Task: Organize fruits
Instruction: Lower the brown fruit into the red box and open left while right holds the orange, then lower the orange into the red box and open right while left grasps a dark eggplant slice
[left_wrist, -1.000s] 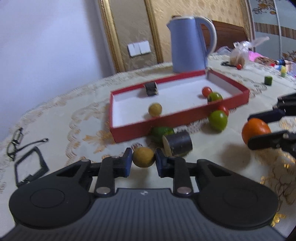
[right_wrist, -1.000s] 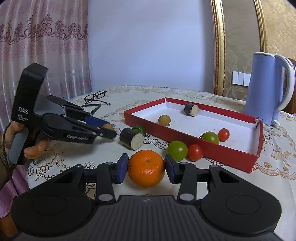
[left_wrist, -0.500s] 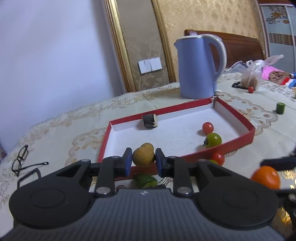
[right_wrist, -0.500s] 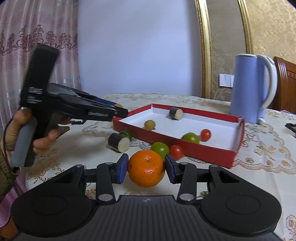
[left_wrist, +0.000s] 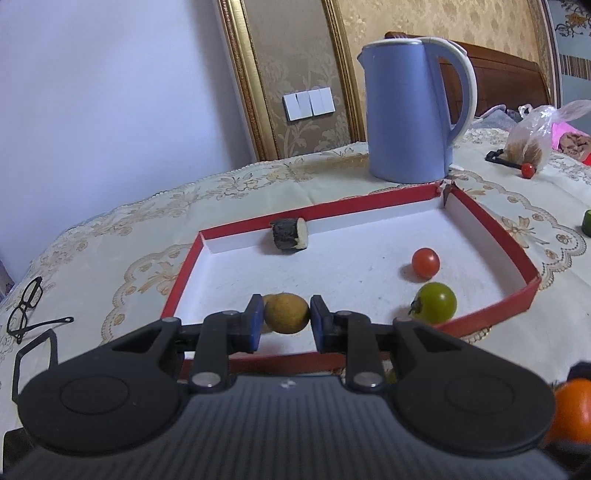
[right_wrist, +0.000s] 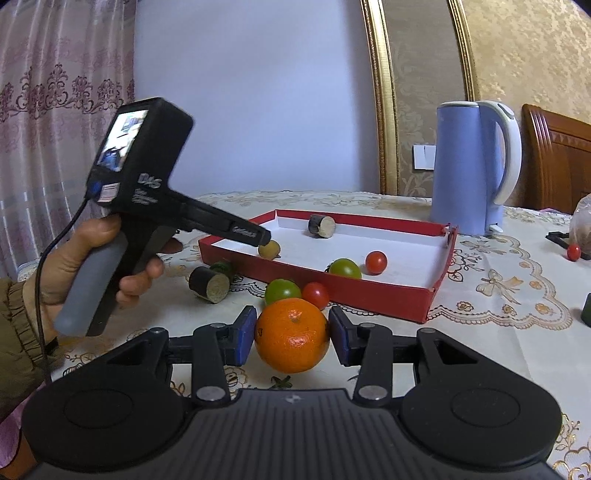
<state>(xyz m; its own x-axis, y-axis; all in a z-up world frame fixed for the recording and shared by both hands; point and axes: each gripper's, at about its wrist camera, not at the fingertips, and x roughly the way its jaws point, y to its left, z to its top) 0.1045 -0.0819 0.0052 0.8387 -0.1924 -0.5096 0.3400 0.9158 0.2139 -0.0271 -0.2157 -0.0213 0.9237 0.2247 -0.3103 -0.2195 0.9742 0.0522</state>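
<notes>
Left gripper (left_wrist: 286, 318) is pinching a small round yellow-brown fruit (left_wrist: 286, 312) over the shallow red cardboard tray (left_wrist: 517, 266); releasing might nudge the similar fruit seemingly just behind. Right gripper (right_wrist: 292, 332) is clamping the round orange (right_wrist: 292, 334), near the tray's edge.

Shallow red cardboard tray (left_wrist: 515, 254): white floor open through the middle. Obstacles inside: dark cylindrical chunk (left_wrist: 290, 234) at far wall, small red tomato (left_wrist: 425, 262) and green tomato (left_wrist: 436, 302) toward right wall. Tall blue electric kettle (left_wrist: 410, 110) blocks approach over far right corner. In front of near wall: green tomato (right_wrist: 282, 290), red tomato (right_wrist: 316, 294), second dark chunk (right_wrist: 208, 284).
</notes>
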